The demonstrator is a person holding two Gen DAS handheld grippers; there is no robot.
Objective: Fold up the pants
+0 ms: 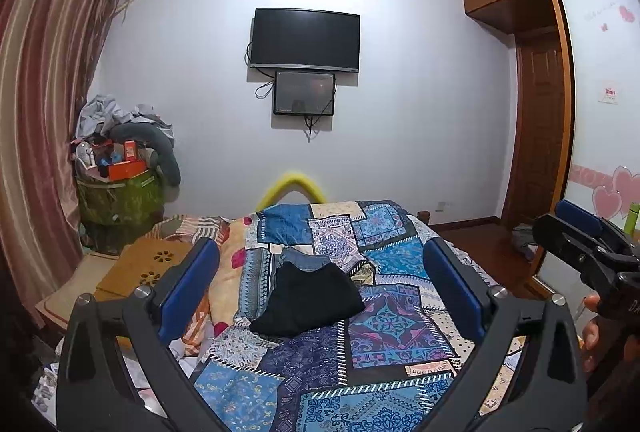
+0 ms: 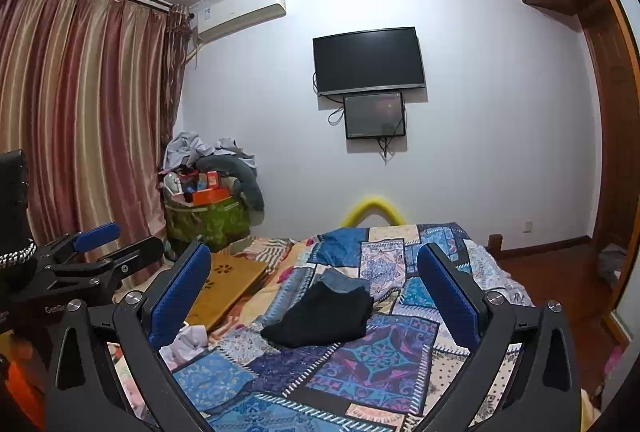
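The black pants (image 1: 308, 302) are lying in a folded pile on the patchwork blanket (image 1: 384, 336), on top of a blue pair of jeans (image 1: 304, 258). Both tools are hanging in the air above the bed, not touching the pile. The left gripper (image 1: 320, 280) is holding its jaws spread wide with nothing between them, and the right gripper (image 2: 314, 290) is doing the same. The fold looks finished, I think. To do this well, the hands should be keeping clear of the pile so it does not get bumped.
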